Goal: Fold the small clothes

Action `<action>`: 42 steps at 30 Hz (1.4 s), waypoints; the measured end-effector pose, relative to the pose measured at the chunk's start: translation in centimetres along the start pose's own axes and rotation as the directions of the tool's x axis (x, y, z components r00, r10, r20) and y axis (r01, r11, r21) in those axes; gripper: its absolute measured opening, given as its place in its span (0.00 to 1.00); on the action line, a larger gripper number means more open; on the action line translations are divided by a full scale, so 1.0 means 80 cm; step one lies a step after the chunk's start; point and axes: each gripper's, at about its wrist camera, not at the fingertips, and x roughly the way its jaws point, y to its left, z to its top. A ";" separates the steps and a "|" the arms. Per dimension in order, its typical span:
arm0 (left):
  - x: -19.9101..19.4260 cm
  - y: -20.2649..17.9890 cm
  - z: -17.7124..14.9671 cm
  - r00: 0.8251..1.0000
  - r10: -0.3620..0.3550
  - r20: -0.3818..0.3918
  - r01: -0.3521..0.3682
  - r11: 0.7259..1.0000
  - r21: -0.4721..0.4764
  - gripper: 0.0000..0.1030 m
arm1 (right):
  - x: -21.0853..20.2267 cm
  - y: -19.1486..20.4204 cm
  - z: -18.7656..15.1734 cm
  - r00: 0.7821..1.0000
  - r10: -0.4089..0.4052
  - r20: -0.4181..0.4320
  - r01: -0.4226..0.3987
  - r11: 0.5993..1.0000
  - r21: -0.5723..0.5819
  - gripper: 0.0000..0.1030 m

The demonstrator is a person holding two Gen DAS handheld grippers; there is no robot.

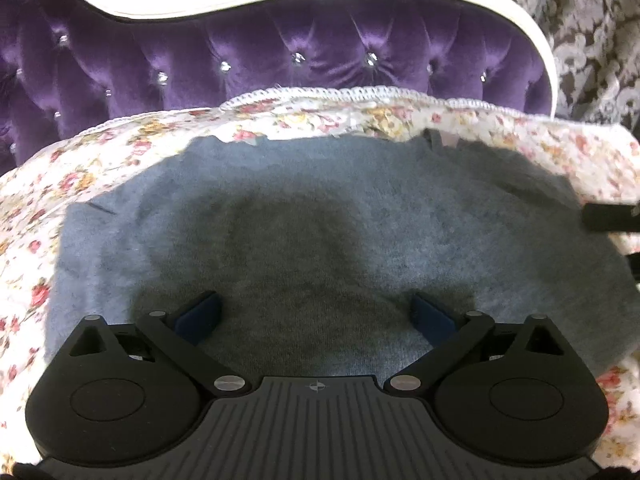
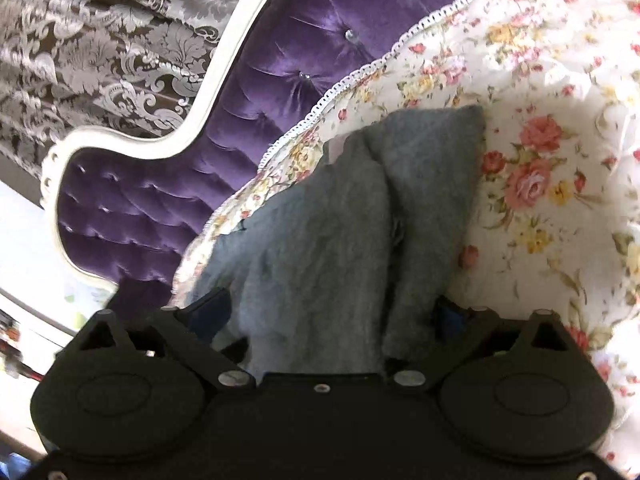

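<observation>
A grey-blue knit garment lies spread on a floral bedcover. My left gripper hovers just above its near part, jaws wide open and empty, blue pads showing. In the right wrist view the same garment runs from between the jaws away to a folded corner. My right gripper stands wide open with the cloth lying between the fingers; the right pad is partly hidden by cloth. The right gripper's dark fingers show at the left view's right edge.
A purple tufted headboard with a white frame stands behind the bedcover. Patterned grey wallpaper is beyond it. The bedcover's white lace edge runs along the headboard. Floral cover extends to the right.
</observation>
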 end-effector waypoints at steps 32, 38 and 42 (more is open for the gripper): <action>-0.082 0.163 -0.093 0.997 0.079 0.013 -0.075 0.980 -0.184 0.97 | 0.007 0.052 0.008 0.955 -0.293 0.038 0.295 0.951 -0.097 0.30; -0.072 0.157 -0.109 0.995 0.094 0.018 -0.091 0.989 -0.120 0.99 | 0.024 0.135 0.021 0.926 -0.373 0.059 0.377 0.900 -0.217 0.28; -0.075 0.162 -0.112 0.997 0.077 0.018 -0.074 0.988 -0.132 0.99 | 0.051 0.215 0.020 0.926 -0.370 0.070 0.371 0.865 -0.336 0.28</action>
